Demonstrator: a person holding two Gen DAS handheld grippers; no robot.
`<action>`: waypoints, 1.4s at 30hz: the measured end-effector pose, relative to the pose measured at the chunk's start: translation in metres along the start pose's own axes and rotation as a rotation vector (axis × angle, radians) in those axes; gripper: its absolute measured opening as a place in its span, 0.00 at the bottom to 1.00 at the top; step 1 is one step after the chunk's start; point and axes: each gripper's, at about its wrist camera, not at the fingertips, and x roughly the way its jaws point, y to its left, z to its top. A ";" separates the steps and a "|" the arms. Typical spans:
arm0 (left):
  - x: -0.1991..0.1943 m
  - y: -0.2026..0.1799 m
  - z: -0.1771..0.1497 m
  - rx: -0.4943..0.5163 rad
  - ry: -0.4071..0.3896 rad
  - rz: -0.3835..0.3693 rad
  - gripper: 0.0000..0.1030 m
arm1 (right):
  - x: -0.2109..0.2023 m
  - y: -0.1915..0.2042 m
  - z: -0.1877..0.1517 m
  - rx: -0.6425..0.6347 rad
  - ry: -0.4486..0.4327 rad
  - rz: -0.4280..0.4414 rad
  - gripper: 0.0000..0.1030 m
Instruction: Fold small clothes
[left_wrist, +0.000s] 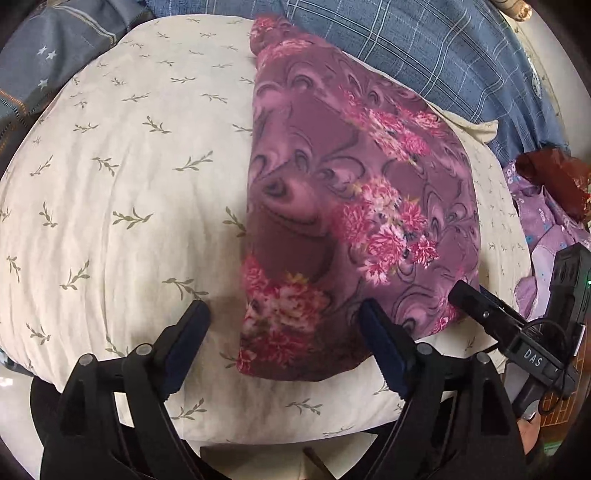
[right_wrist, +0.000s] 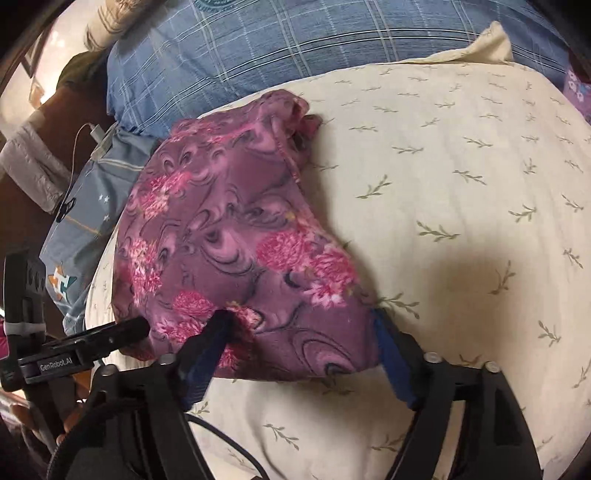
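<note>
A purple garment with pink flowers (left_wrist: 332, 192) lies folded flat on a cream pillow with a leaf print (left_wrist: 122, 177). My left gripper (left_wrist: 284, 314) stands open and wide over the garment's near corner; one finger is on the pillow side and the other rests over the cloth. In the right wrist view the same garment (right_wrist: 236, 240) lies at the pillow's (right_wrist: 461, 184) left side. My right gripper (right_wrist: 301, 321) is open astride the garment's near edge, its pads apart from the cloth. Each gripper shows in the other's view: right gripper (left_wrist: 480, 306), left gripper (right_wrist: 122, 328).
A blue plaid blanket (left_wrist: 424, 48) lies behind the pillow. A grey-blue cloth with stars (left_wrist: 48, 59) sits at the far left. Lilac clothes (left_wrist: 543, 221) and a red-brown item (left_wrist: 554, 173) lie at the right. A white charger and cable (right_wrist: 98, 133) rest beside the bed.
</note>
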 end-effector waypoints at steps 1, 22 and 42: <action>0.000 0.000 0.000 0.003 -0.003 0.002 0.83 | 0.001 0.002 -0.001 -0.008 -0.003 0.003 0.87; -0.008 0.001 0.010 0.020 -0.021 -0.001 0.86 | 0.002 0.019 -0.008 -0.048 -0.042 -0.142 0.86; -0.024 -0.011 0.014 0.106 -0.123 0.104 0.88 | -0.022 -0.010 0.014 0.033 -0.041 -0.091 0.62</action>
